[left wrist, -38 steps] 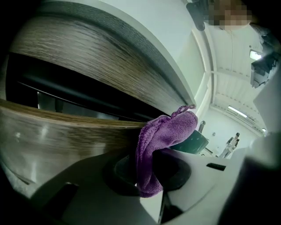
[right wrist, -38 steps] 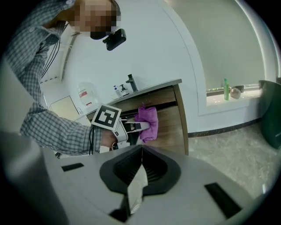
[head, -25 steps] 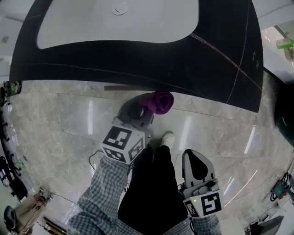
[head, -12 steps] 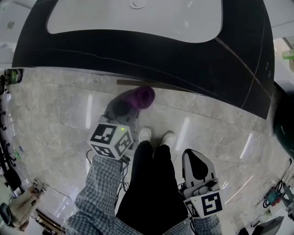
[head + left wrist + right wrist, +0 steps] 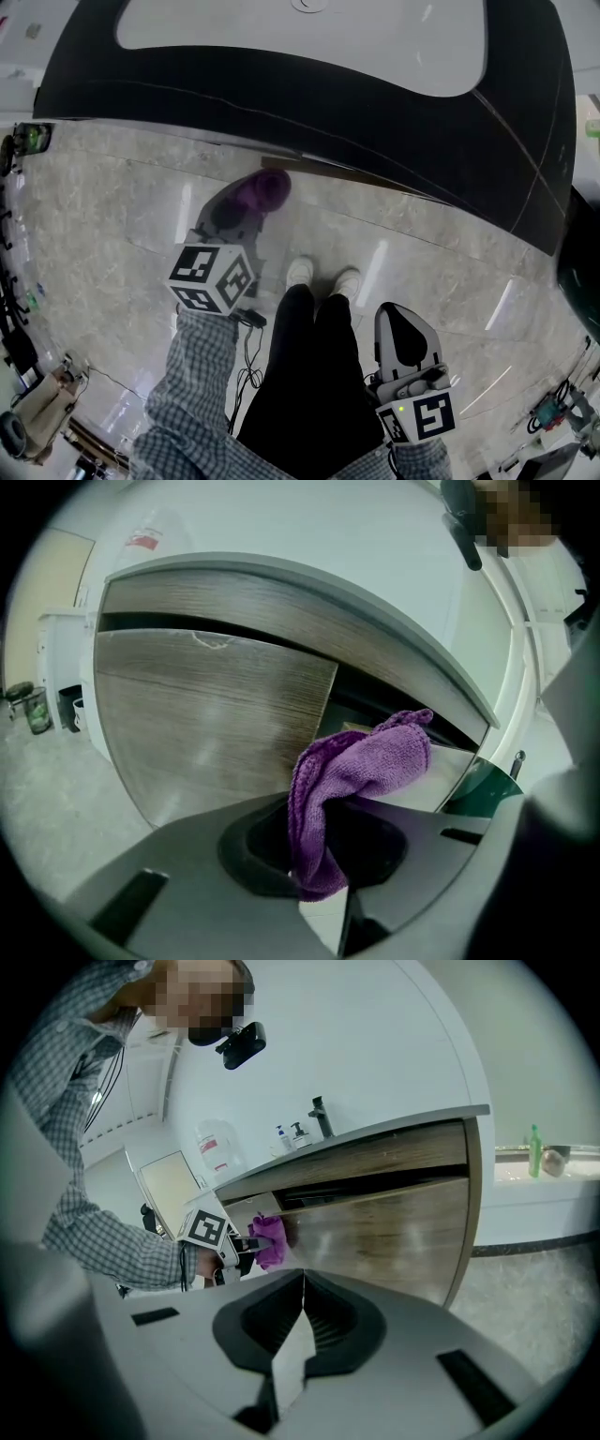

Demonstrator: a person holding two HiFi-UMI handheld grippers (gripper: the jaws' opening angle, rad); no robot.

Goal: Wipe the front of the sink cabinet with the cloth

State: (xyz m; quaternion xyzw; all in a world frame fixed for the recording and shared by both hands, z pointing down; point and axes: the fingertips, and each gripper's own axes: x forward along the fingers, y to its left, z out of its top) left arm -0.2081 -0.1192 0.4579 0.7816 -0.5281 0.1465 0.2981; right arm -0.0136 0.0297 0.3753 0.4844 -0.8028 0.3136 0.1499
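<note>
A purple cloth [image 5: 361, 771] is pinched between the jaws of the left gripper [image 5: 319, 855]. Its lower end hangs down through the jaws and its bunched upper end stands out beyond them. That bunched end sits at the wood-grain front of the sink cabinet [image 5: 206, 724], by the right edge of one panel, where a dark gap opens beside it. Whether the cloth actually presses on the wood cannot be told from this view.

In the right gripper view, the cloth [image 5: 269, 1238] is a small purple bundle at the left end of the cabinet front [image 5: 394, 1222], just below a dark slot that runs across it. The left gripper [image 5: 230, 1246] holds it there, at the end of a checked sleeve [image 5: 103, 1232].

From the head view, the cloth [image 5: 261, 190] shows just under the curved edge of a dark countertop [image 5: 281, 84], which hides the cabinet front below it. The left gripper [image 5: 246, 211] reaches forward towards it. A white sink basin [image 5: 309, 37] is set into the countertop.

The right gripper [image 5: 401, 328] is held low beside the person's right leg, well apart from the cabinet. Its jaws [image 5: 298, 1326] are pressed together with nothing between them.

The person stands on a pale stone floor [image 5: 112, 216] in light shoes [image 5: 300, 272] and black trousers [image 5: 309, 375]. A dark tap [image 5: 322, 1115] and small bottles [image 5: 295, 1135] stand on the countertop.
</note>
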